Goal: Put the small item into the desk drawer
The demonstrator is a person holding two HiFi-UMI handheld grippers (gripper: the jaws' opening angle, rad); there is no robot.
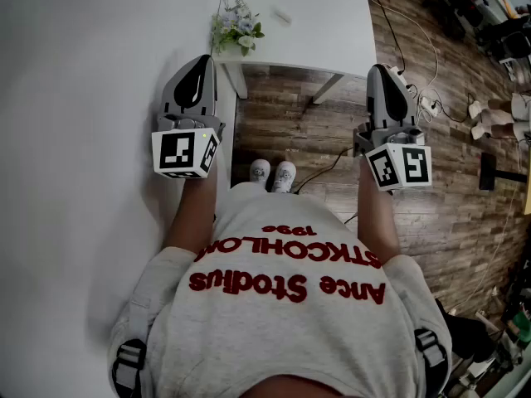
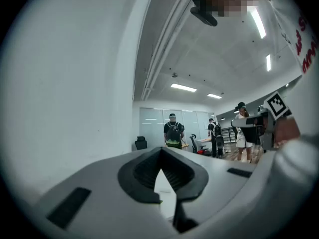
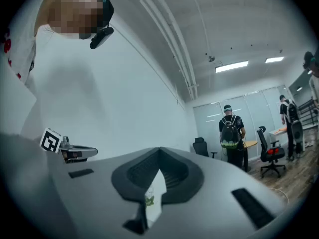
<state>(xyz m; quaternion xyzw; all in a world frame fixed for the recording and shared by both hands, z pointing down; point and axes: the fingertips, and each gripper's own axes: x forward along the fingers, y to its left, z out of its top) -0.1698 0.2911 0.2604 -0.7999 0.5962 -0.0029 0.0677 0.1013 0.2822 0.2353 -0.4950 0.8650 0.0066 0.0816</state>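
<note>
A small pale item (image 1: pixel 282 16) lies on the white desk (image 1: pixel 323 31) ahead of me, right of a little potted plant (image 1: pixel 236 25). No drawer shows in any view. My left gripper (image 1: pixel 202 63) is held in the air near the desk's front left corner, pointing forward, its jaws together with nothing between them (image 2: pixel 160 154). Off the desk's right front corner, above the wood floor, my right gripper (image 1: pixel 383 71) is also shut and empty (image 3: pixel 159 156). Both stay short of the item.
A white wall (image 1: pixel 83 98) runs along my left. Desk legs (image 1: pixel 326 88) stand over the wood floor, with cables and a power strip (image 1: pixel 427 104) to the right. Both gripper views look across an office with people (image 3: pixel 230 133) and a chair (image 3: pixel 269 156).
</note>
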